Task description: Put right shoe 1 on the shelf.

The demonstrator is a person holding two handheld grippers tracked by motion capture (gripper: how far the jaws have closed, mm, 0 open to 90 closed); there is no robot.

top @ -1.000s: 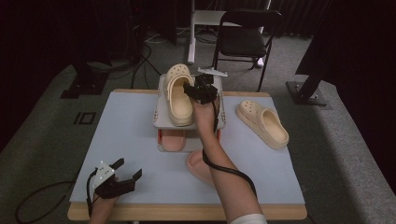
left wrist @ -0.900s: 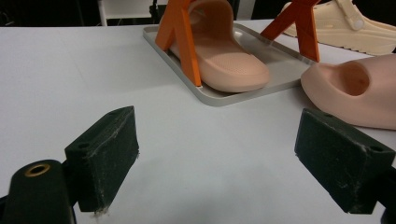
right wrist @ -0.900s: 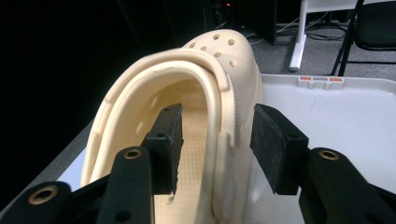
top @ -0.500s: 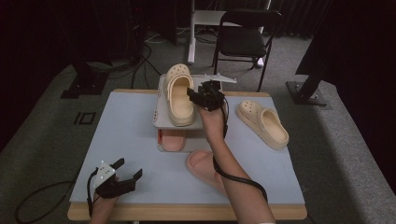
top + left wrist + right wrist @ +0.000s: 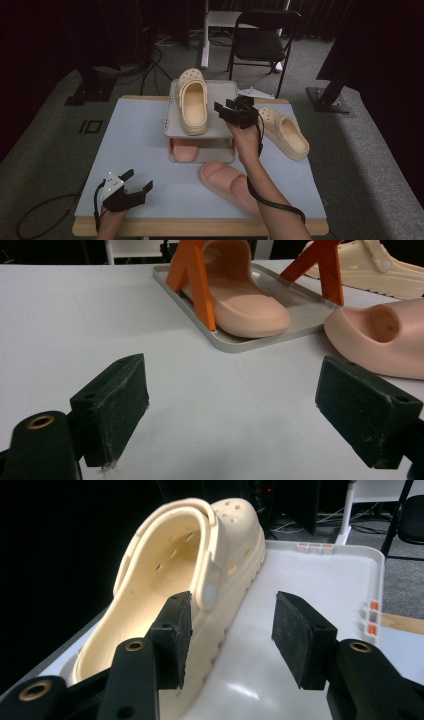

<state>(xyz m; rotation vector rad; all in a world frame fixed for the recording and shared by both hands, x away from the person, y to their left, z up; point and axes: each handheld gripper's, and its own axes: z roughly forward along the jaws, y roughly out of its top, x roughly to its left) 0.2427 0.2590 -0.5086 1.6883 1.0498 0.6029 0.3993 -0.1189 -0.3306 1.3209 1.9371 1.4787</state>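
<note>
A cream clog (image 5: 192,102) lies on the grey top tray (image 5: 220,127) of a small two-level rack; in the right gripper view the clog (image 5: 165,580) sits left of the jaws on that tray (image 5: 320,575). My right gripper (image 5: 225,106) hovers over the tray's right part, open. Its jaws have just been opening, and nothing is gripped between them (image 5: 230,640). A pink slide (image 5: 186,149) rests on the lower tray (image 5: 295,300). A second pink slide (image 5: 225,180) lies on the table in front. My left gripper (image 5: 138,180) rests open near the front left edge, empty (image 5: 232,405).
Another cream clog (image 5: 285,132) lies on the table right of the rack. Orange legs (image 5: 192,280) hold up the top tray. Behind the table stand a black chair (image 5: 262,42) and a white stand (image 5: 205,35); cables lie on the floor.
My right gripper has drawn to the right, away from the cream clog, across the top tray. The clog stays on the tray. The left gripper has not moved.
</note>
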